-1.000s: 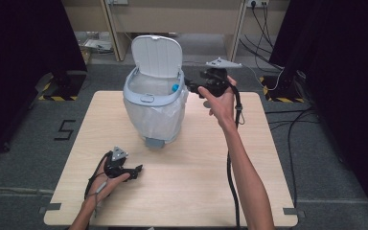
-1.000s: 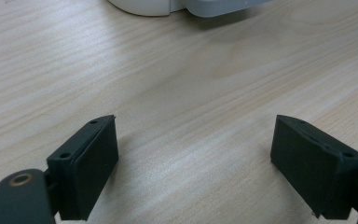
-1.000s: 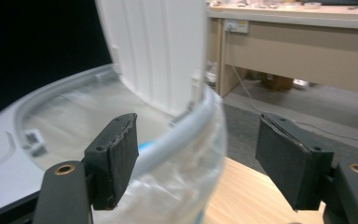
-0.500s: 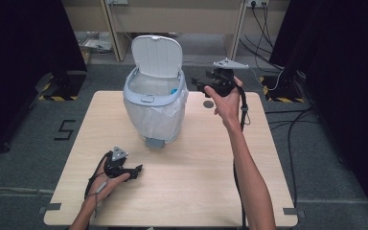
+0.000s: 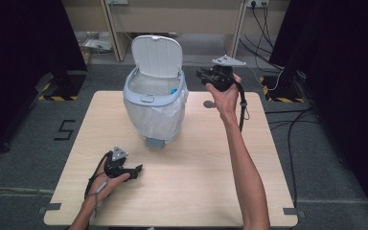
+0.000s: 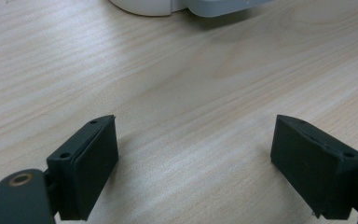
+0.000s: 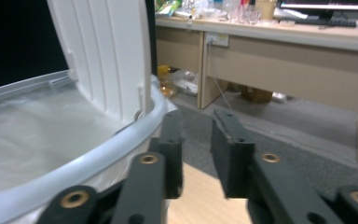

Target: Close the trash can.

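**A:** Quick one. Where's the bin?

**B:** I see the bin [image 5: 148, 87] standing upright on the far half of the table [image 5: 196, 187]. Its lid [image 5: 157, 53] is tipped up and back, and a white liner bag [image 5: 159, 120] hangs over the rim. A small blue thing [image 5: 173, 91] lies inside by the right wall; I can't tell what it is.

**A:** Right tongs?

**B:** My right gripper [image 5: 201, 74] is held up in the air just beside the bin's right rim, pointing at it. In the right gripper view the rim [image 7: 98, 140] and lid [image 7: 102, 51] sit just left of the jaws. The jaws have just been closing. They're nearly clenched now with a narrow gap left and nothing between them, so no grasp. I can't tell whether the left jaw touches the rim.

**A:** Left?

**B:** My left gripper [image 5: 135, 169] is low on the near-left part of the table, well apart from the bin. In the left gripper view [image 6: 196, 140] the jaws are released wide over bare wood, with the bin's base [image 6: 168, 4] at the top edge.

**A:** Anything else?

**B:** A small dark round disc [image 5: 208, 103] lies on the table under my right hand [image 5: 223, 93].
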`<action>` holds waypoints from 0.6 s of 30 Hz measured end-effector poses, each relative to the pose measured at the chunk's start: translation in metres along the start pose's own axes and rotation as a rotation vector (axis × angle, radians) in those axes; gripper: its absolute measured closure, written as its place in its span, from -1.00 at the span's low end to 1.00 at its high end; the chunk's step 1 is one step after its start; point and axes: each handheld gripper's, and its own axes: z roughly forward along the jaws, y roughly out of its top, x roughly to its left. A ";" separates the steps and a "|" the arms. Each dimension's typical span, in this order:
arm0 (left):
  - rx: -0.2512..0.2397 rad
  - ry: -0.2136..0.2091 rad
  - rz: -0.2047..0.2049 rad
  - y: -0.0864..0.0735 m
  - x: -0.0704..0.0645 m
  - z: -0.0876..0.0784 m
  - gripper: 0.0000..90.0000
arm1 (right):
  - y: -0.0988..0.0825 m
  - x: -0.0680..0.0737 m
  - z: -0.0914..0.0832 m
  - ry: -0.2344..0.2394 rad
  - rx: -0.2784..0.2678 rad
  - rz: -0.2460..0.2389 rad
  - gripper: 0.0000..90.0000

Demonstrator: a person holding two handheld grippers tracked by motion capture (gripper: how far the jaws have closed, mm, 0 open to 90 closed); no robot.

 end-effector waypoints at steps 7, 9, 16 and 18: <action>-0.001 -0.001 -0.002 0.000 0.000 0.000 -0.69 | 0.009 -0.004 0.027 0.036 -0.017 0.012 0.91; 0.000 0.000 -0.001 0.000 0.000 0.000 -0.69 | 0.008 -0.005 0.034 0.045 -0.010 0.021 0.94; 0.000 0.005 -0.004 -0.001 0.000 -0.001 -0.69 | 0.007 -0.001 0.060 0.091 -0.002 0.058 0.97; 0.000 0.005 -0.002 -0.001 0.000 -0.001 -0.69 | 0.008 0.001 0.063 0.106 -0.012 0.070 0.98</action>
